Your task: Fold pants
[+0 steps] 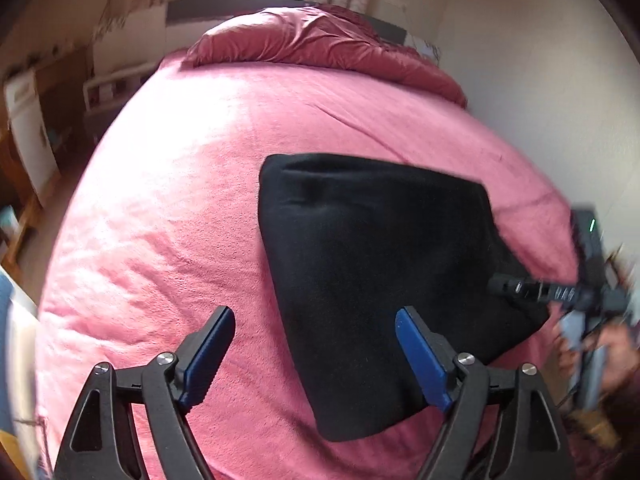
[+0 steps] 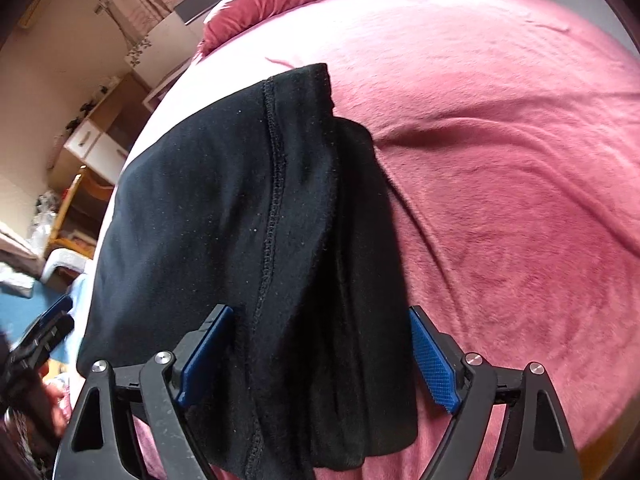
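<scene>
Both jaws stand spread, pinching nothing: our left gripper (image 1: 314, 354) hovers just beside the folded pants (image 1: 384, 280), our right gripper (image 2: 320, 356) straddles them. The pants lie mid-bed on the pink blanket (image 1: 160, 220). A low finger could, we judge, drag the stacked layers askew.

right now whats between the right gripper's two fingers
The folded black pants, lying on the pink blanket, fill the gap between the open right gripper fingers, in the right wrist view.
</scene>
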A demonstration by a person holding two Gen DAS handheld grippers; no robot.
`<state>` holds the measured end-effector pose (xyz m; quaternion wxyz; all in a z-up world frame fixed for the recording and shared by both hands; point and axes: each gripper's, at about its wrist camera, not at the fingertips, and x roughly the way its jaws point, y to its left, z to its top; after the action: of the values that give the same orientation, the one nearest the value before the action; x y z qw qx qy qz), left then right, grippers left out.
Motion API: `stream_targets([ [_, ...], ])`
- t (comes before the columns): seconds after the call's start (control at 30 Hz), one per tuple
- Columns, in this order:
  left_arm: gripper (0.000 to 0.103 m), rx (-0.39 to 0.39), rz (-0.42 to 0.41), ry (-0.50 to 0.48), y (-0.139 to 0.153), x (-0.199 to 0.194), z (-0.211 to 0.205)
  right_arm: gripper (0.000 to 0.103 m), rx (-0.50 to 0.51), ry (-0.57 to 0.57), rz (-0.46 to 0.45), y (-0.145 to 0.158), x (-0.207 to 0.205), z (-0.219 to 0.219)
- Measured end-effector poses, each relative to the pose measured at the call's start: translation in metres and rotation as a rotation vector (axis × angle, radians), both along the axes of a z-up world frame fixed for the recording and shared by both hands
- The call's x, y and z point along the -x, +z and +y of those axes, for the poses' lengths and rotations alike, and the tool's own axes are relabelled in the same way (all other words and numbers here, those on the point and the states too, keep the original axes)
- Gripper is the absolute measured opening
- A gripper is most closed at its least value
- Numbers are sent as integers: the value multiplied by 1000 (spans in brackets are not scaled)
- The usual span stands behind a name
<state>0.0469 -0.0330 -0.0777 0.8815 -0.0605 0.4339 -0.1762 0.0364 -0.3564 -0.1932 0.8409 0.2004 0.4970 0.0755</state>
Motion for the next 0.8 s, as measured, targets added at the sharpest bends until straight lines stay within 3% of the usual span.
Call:
stream_targets([
  [0.17,85,185,153,53,-17,-38,30,87,-47,37,15,-6,-9,-10],
  [0.43,85,262,234,-6,-42,-68,16,88,-102,77,29,-12,-25,-8],
  [0.53,84,264,290,-32,-56,-71,5,83,-126,98,36,-15,-32,-5],
  [0.63,65,291,350,-64,-69,-69,-6,68,-127,125,27,-13,-34,-5],
  [0.73,56,283,315,-72,-64,-64,-10,55,-123,136,17,-7,-29,0],
  [0.8,42,292,295,-93,-57,-62,-8,48,-104,157,4,1,-29,5],
])
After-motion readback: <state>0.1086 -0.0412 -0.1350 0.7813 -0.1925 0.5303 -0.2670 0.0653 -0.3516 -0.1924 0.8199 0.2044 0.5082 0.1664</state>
